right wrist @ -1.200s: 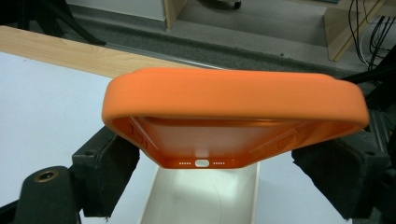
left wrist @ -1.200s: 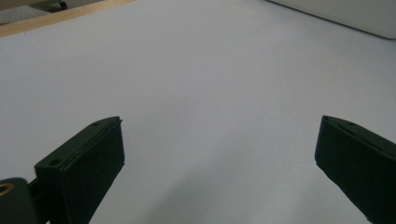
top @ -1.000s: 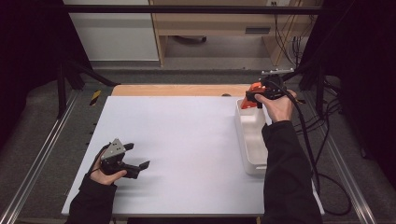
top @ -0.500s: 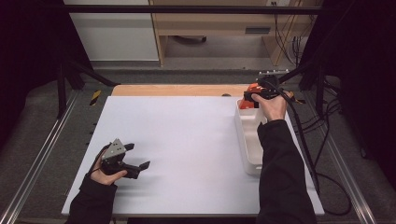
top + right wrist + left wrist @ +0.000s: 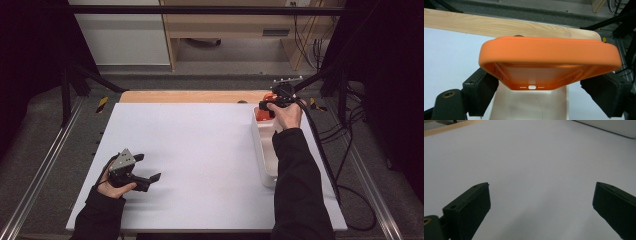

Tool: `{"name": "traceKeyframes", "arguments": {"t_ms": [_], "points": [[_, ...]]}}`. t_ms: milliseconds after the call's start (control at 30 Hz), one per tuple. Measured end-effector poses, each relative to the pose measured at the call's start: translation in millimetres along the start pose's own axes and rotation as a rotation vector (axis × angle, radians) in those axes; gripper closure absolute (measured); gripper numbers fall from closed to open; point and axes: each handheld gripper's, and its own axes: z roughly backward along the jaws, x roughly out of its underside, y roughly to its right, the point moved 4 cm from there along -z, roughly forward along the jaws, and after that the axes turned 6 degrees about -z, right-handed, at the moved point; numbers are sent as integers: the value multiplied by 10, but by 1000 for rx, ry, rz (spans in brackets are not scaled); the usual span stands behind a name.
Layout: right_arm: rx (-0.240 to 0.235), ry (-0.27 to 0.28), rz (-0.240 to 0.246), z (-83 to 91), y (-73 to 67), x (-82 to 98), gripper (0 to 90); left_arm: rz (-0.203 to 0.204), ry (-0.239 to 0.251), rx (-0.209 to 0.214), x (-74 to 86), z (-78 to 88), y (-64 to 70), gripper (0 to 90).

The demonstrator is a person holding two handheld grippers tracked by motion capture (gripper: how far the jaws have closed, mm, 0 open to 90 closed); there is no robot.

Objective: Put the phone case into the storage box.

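- Orange silicone phone case (image 5: 265,106) sits at the far right of the high view, gripped in the right gripper (image 5: 270,105) above the far end of a long white tray (image 5: 263,152). The tray lies along the right side of a white table (image 5: 200,150), with a wooden strip (image 5: 190,96) along the table's far edge. At the near left, the left gripper (image 5: 150,177) rests low over bare table, well apart from the case and the tray, jaws open and empty. The person's dark sleeves come in from the near edge.
- Left gripper view: two black jaws stand wide apart with nothing between them. White table surface (image 5: 531,162) lies ahead, and a corner of the tray (image 5: 614,127) shows at the far right.
- Right gripper view: the jaws are closed on the phone case (image 5: 549,57), one pad on each side. Its open inside faces down toward the camera, with the charging-port cutout at its near end. The tray's pale floor (image 5: 531,105) lies directly below, seemingly empty.
- Progress, as a judgement: the case is picked up and carried to the tray, but not yet set down. What seems left is lowering it into the tray and opening the jaws to release it. The left gripper appears to have no part at this stage.
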Motion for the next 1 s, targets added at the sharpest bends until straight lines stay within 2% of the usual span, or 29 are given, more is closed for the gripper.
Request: {"name": "traceKeyframes", "arguments": {"t_ms": [233, 700, 1000], "points": [[4, -30, 6, -100, -13, 24, 153, 0, -3, 2, 6, -8, 1, 10], [43, -80, 17, -285, -37, 84, 152, 2, -7, 4, 18, -19, -1, 11], [57, -99, 5, -346, -37, 99, 152, 1, -9, 7, 20, -25, 4, 10]]}}
